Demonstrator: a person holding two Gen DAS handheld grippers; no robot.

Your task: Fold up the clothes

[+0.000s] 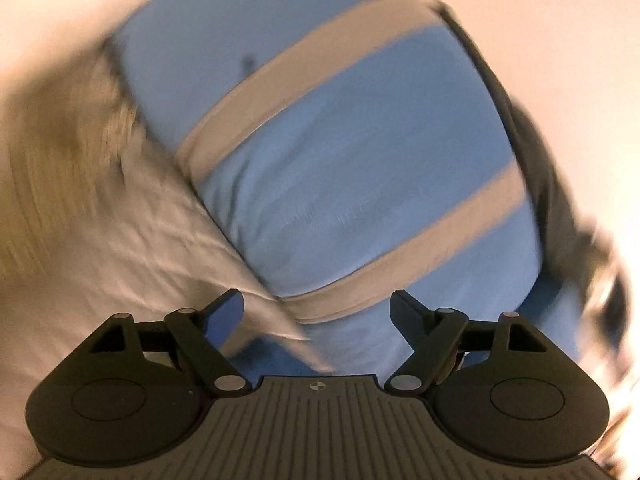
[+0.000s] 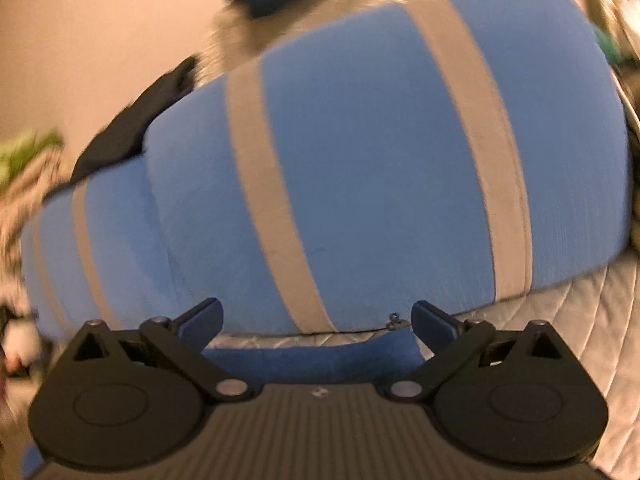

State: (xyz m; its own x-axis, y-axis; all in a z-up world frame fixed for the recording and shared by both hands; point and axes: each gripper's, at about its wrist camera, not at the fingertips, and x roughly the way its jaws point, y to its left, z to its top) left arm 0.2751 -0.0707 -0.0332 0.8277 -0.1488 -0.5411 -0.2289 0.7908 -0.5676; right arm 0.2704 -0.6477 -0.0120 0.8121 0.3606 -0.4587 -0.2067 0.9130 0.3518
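Jaws of my left gripper (image 1: 316,312) and right gripper (image 2: 316,320) gape wide, empty, just above the blue striped garment (image 2: 360,160) spread on the quilted bed (image 2: 560,320); its long axis runs lower left to upper right in the right view, the near hem at my right jaws.

My left wrist camera sits just behind the left gripper (image 1: 316,312) and looks forward and down between its wide-spread jaws, very near the blue garment with grey stripes (image 1: 360,168), whose stripes run diagonally across a motion-blurred frame, with the quilted bed cover (image 1: 132,248) at the left. My right wrist camera sits likewise behind the right gripper (image 2: 316,322), facing the same garment (image 2: 360,168) at close range, here with stripes near vertical and the bed cover (image 2: 560,328) at lower right. Both views share the striped garment and the cover beneath it.
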